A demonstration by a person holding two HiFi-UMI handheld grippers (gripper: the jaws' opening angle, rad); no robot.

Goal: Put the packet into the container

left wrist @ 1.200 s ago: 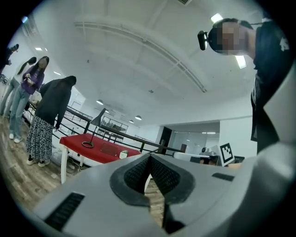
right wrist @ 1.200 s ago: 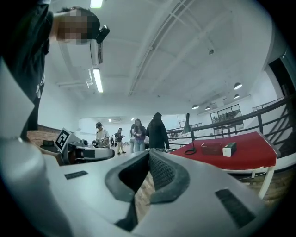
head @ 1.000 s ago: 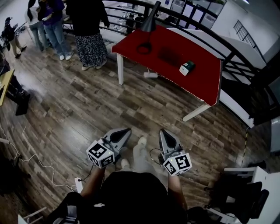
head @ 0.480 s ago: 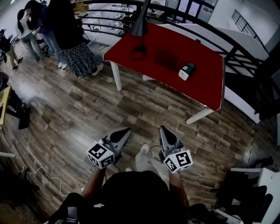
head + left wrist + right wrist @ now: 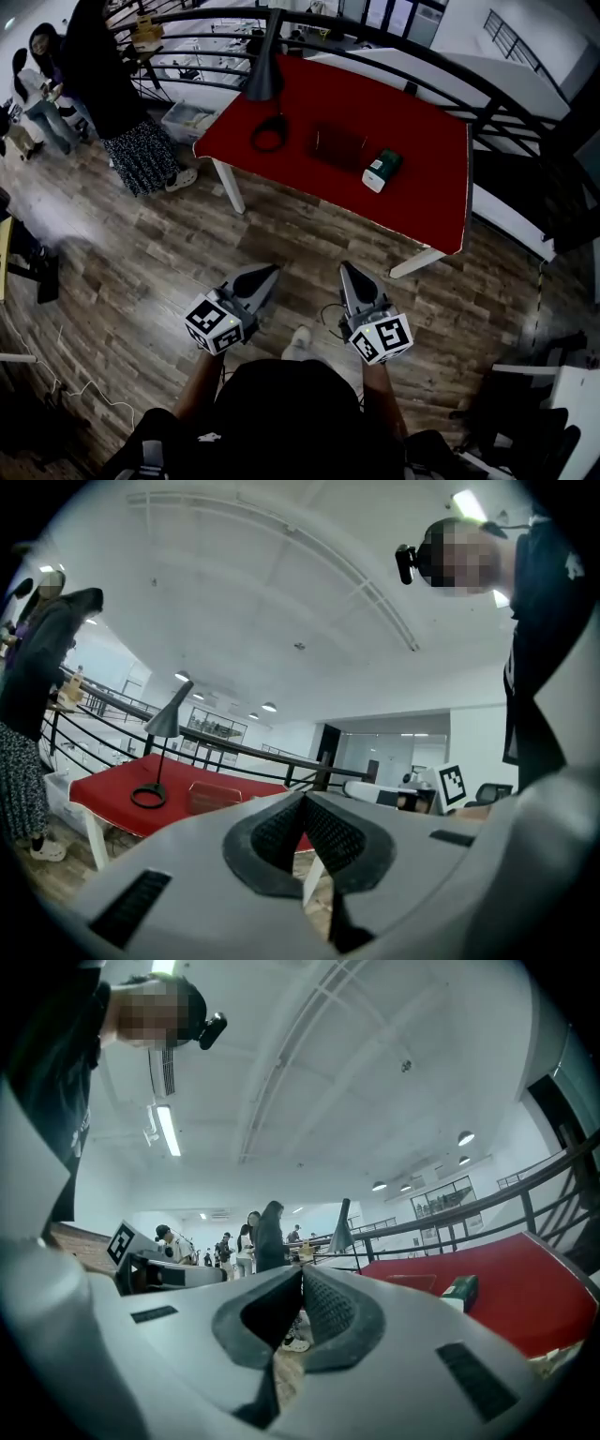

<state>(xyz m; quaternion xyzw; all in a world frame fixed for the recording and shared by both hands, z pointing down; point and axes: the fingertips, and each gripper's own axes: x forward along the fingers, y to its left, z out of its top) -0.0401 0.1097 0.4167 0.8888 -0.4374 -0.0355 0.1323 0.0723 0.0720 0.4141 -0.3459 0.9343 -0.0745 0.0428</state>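
Left gripper and right gripper, jaws pressed together, empty (packet beside container).

Black short-sleeved top on you, with a small white mark near your left shoulder. One pale shoe shows below it. A small black head-mounted camera sits at your brow.

Your left gripper and right gripper are light grey tapered shells, each with black cross-hatched rubber pads set in a black rim. Each carries a white cube with black square markers. A thin dark cable loops beside the right gripper.
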